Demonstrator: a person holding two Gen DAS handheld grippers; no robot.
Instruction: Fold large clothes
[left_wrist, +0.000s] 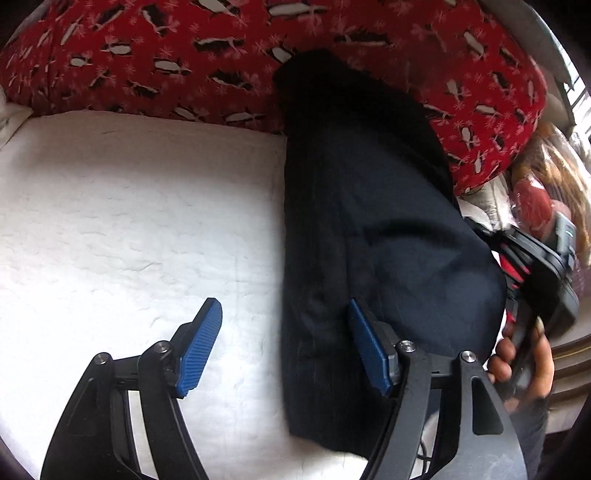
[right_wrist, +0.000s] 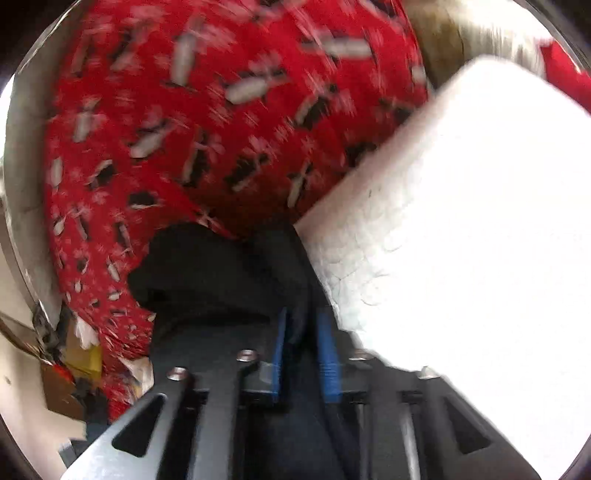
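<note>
Left gripper (left_wrist: 284, 343) hangs with its jaws spread wide above a dark navy garment (left_wrist: 369, 221), pointing steeply down at it; nothing sits between its ribbed blue pads (left_wrist: 201, 350). One pad stands over the white quilted bed cover (left_wrist: 129, 221) beside the garment's long straight edge, the other over the dark cloth itself. The garment lies as a long folded strip, faintly pinstriped and matte, its narrow far end resting against a red blanket printed with penguins (left_wrist: 184, 55) that is bunched along the far side of the cover. Beyond the garment's opposite edge, a hand (left_wrist: 517, 362) grips the black handle of the right gripper (left_wrist: 543, 280), whose body and camera show but whose fingertips do not.

Right gripper (right_wrist: 304, 350), seen from its own blurred wrist camera, has its two blue pads (right_wrist: 328, 354) drawn close together on a fold of the dark garment (right_wrist: 221, 273), which rises pinched between them. The cloth spills forward from the jaws in a soft, rumpled heap against the red penguin blanket (right_wrist: 221, 110). Beside the garment, the white cover (right_wrist: 461, 221) shows as a bright, pebbled, square-cornered slab, washed out by glare. Black slotted finger links frame the lower edge.
</note>
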